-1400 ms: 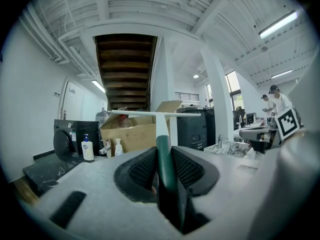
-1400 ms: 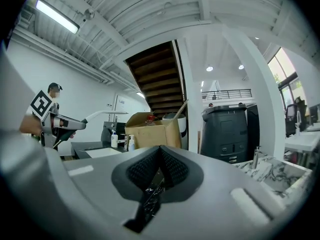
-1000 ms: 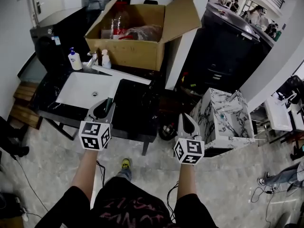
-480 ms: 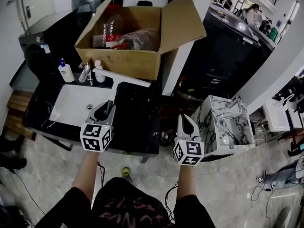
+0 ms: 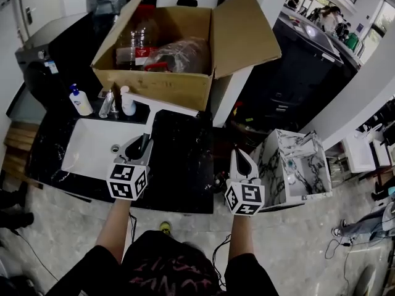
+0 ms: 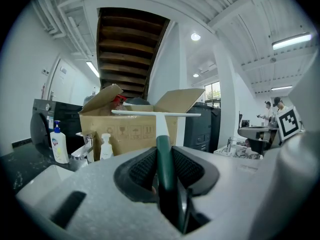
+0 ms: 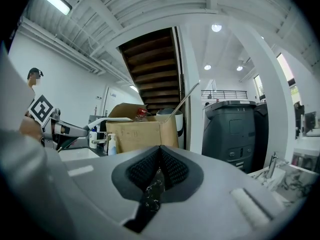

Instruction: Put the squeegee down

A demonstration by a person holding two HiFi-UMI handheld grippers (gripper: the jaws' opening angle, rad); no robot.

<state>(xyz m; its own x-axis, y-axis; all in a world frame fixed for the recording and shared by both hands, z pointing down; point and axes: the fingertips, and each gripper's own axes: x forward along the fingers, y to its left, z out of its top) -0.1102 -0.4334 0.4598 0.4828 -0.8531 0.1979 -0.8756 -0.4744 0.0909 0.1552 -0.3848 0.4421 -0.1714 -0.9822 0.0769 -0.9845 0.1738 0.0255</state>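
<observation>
Left gripper view: left tongs (image 6: 163,153) clamp squeegee (image 6: 160,129) handle; right tongs (image 7: 159,153) pressed together.

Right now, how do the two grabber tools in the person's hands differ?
The left gripper is clamped on the squeegee by its green handle; the right gripper has its jaws together on nothing. In the head view the left gripper is over the black counter, the right gripper past its right edge. Both carry marker cubes and point forward.
</observation>
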